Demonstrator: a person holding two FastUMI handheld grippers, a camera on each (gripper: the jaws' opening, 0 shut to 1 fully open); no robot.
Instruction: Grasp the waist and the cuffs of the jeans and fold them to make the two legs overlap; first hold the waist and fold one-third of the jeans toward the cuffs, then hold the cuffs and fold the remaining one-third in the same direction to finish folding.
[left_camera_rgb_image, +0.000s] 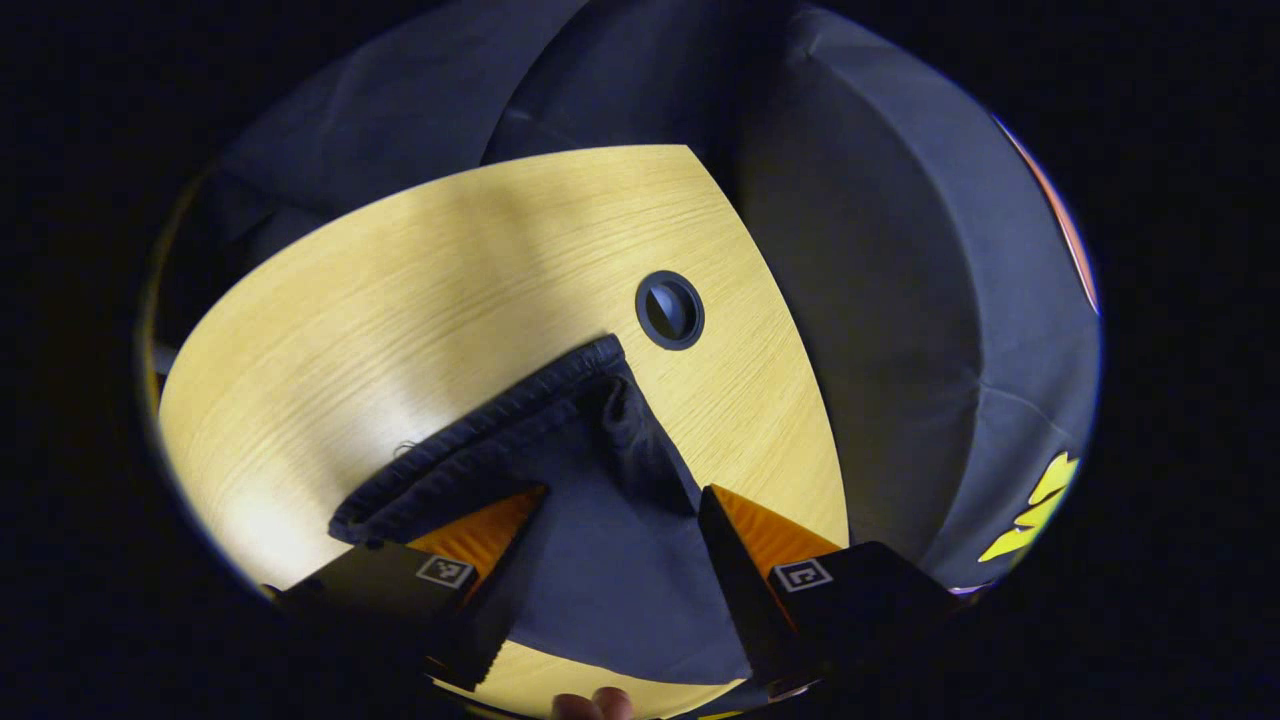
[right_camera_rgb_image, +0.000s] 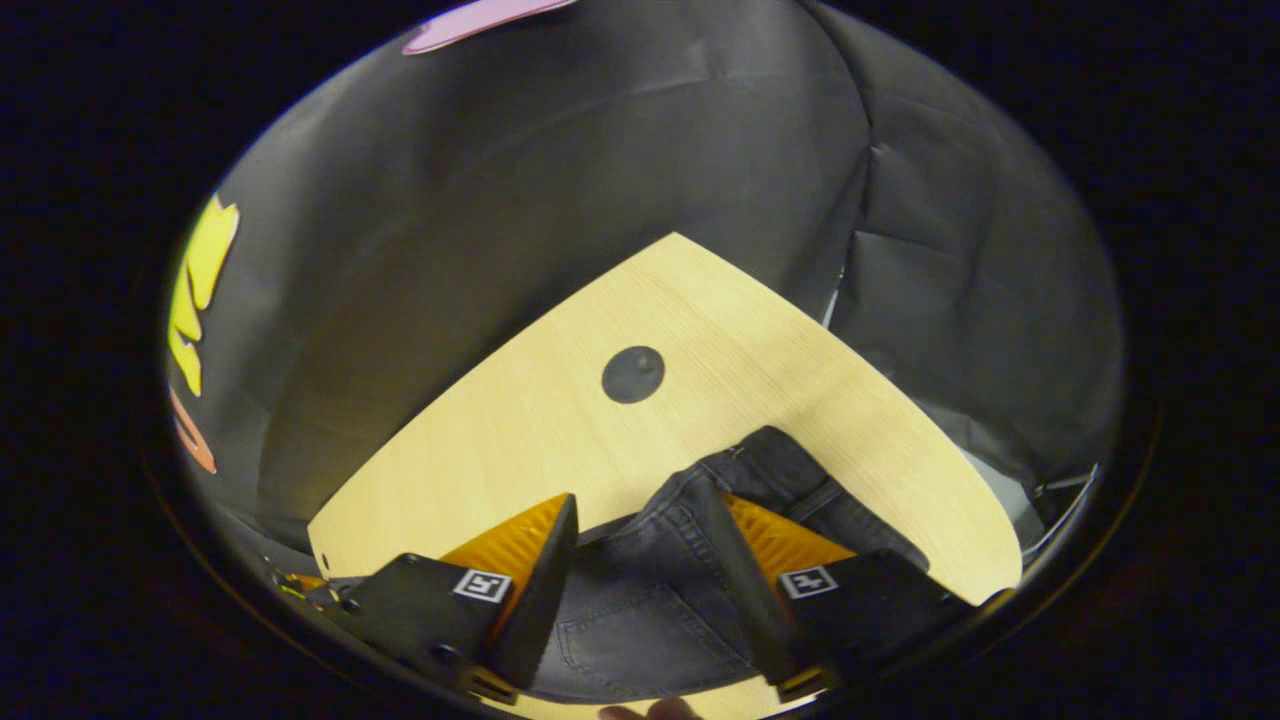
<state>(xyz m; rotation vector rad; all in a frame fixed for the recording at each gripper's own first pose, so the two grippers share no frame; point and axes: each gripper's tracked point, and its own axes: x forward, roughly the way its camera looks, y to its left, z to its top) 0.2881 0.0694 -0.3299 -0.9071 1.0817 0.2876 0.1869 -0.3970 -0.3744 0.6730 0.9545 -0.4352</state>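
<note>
A: Left gripper view first. The left gripper (left_camera_rgb_image: 620, 535) hangs over the hemmed cuff end of the dark denim jeans (left_camera_rgb_image: 560, 450), which lie on the pale wood-grain table (left_camera_rgb_image: 400, 300). Its fingers stand apart, one to each side of the cloth, and I see no pinch.

B: And the ribbed hem edge points toward the round dark cable grommet (left_camera_rgb_image: 669, 310), close to it but not touching.

A: To do this well, I'd say go low, take both layers of the hem between the fingers, and close before lifting. Grab one layer and the legs won't overlap cleanly.

B: Now the right gripper view. The right gripper (right_camera_rgb_image: 640, 560) is over the waist end of the jeans (right_camera_rgb_image: 650, 610); there's stitching, a back pocket and what looks like a belt loop. Fingers apart again, denim showing between them.

A: So the waist detail shows here, while the left view gives the cuff. This view also has a flat dark round grommet cover (right_camera_rgb_image: 633, 374), well clear of the cloth.

B: A fingertip (left_camera_rgb_image: 600, 703) peeks in at the bottom of the left view.
</note>
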